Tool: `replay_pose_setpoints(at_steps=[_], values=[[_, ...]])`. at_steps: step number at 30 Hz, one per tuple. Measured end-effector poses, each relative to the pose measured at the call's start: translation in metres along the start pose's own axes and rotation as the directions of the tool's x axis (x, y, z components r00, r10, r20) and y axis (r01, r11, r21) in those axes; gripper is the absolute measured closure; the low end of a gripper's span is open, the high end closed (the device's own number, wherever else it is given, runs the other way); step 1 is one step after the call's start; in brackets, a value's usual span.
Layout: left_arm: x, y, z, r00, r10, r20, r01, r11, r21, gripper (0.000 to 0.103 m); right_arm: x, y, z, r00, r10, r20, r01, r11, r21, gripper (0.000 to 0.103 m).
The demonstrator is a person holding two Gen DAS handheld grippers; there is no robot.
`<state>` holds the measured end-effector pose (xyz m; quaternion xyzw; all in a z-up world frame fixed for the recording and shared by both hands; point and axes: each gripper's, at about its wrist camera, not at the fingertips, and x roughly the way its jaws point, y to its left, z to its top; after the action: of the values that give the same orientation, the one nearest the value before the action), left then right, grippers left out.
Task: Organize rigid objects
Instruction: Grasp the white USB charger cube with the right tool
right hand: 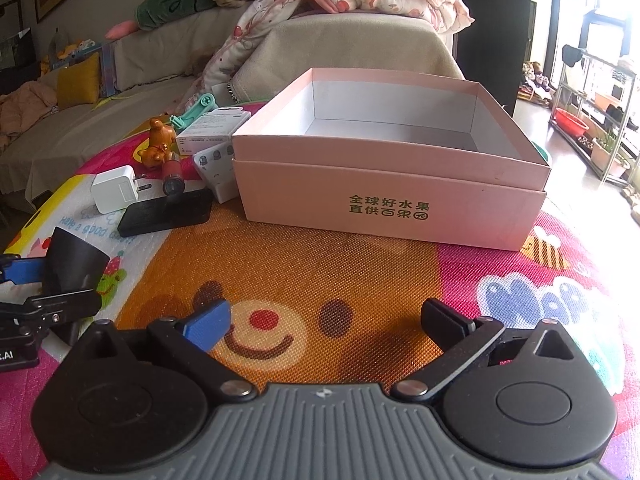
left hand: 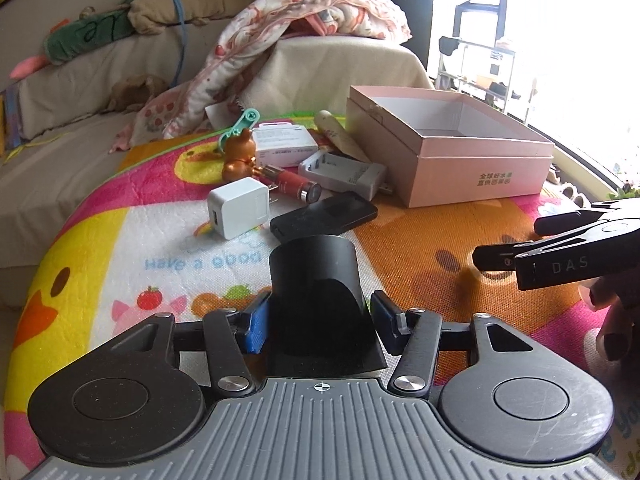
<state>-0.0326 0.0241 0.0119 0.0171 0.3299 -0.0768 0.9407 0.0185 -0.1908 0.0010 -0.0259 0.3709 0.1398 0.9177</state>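
Observation:
My left gripper (left hand: 316,316) is shut on a black cone-shaped hood (left hand: 316,280), held above the play mat; it also shows in the right wrist view (right hand: 74,264). My right gripper (right hand: 324,320) is open and empty, facing the open pink box (right hand: 392,184), which also shows in the left wrist view (left hand: 460,152). Left of the box lie a white charger cube (left hand: 238,206), a black phone (left hand: 324,216), a red tube (left hand: 294,182), a brown bear figure (left hand: 240,156), a white battery charger (left hand: 344,172), a white carton (left hand: 286,142) and a green clip (left hand: 236,128).
A colourful play mat (right hand: 320,272) covers the surface. A sofa (left hand: 60,148) with blanket (left hand: 280,40) and plush toys stands behind. The right gripper's body (left hand: 568,252) shows at the right of the left wrist view. Shelves (right hand: 596,112) stand by the window.

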Motion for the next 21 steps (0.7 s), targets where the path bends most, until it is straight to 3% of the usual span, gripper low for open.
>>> replay_pose_setpoints(at_steps=[2, 6, 13, 18, 21], values=[[-0.004, 0.001, -0.002, 1.0, -0.002, 0.02, 0.002, 1.0, 0.017, 0.046, -0.004, 0.003, 0.0, 1.0, 0.022, 0.01, -0.021, 0.999, -0.024, 0.013], [-0.018, 0.019, 0.001, 0.998, -0.015, 0.056, 0.016, 1.0, -0.017, 0.052, -0.02, 0.026, 0.004, 0.993, 0.076, 0.09, -0.067, 0.993, -0.102, 0.013], [-0.058, 0.074, 0.014, 0.98, 0.122, 0.157, -0.101, 0.986, -0.135, 0.052, -0.019, 0.086, 0.031, 0.961, 0.181, 0.208, -0.128, 0.962, -0.243, 0.016], [-0.073, 0.099, 0.01, 0.972, 0.158, 0.173, -0.124, 0.974, -0.191, 0.052, 0.014, 0.137, 0.053, 0.951, 0.247, 0.185, -0.183, 0.934, -0.305, 0.022], [-0.074, 0.105, 0.005, 0.975, 0.151, 0.162, -0.115, 0.97, -0.214, 0.052, 0.038, 0.156, 0.063, 0.957, 0.231, 0.178, -0.175, 0.943, -0.283, 0.023]])
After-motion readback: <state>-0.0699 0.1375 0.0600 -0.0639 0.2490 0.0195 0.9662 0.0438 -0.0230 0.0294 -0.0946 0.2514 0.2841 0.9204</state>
